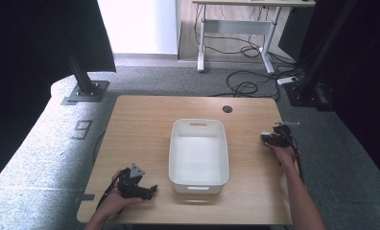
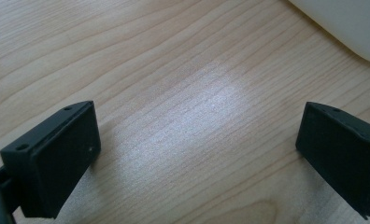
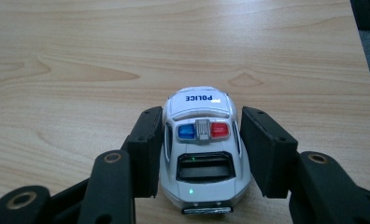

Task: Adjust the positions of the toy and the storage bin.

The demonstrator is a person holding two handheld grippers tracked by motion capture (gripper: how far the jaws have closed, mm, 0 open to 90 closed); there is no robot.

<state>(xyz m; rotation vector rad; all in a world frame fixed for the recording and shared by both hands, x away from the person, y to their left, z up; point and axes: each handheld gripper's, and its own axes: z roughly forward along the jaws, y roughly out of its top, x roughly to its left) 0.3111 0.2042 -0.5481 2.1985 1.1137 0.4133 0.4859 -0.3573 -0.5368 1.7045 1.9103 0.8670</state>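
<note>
A white toy police car [image 3: 202,154] with blue and red roof lights stands on the wooden table [image 1: 140,134], its hood marked POLICE pointing away from the camera. My right gripper [image 3: 202,115] is shut on it, one black jaw against each side of the car. In the high view this right gripper [image 1: 270,139] sits at the table's right edge, to the right of the bin. My left gripper [image 2: 197,126] is open over bare wood with nothing between its jaws. The same left gripper [image 1: 147,190] rests near the front left of the table.
An empty white plastic bin [image 1: 173,153] stands at the middle of the table, and its corner [image 2: 351,28] lies just beyond the left gripper. A cable hole [image 1: 227,109] is at the table's back. Grey carpet, stand legs and cables surround the table.
</note>
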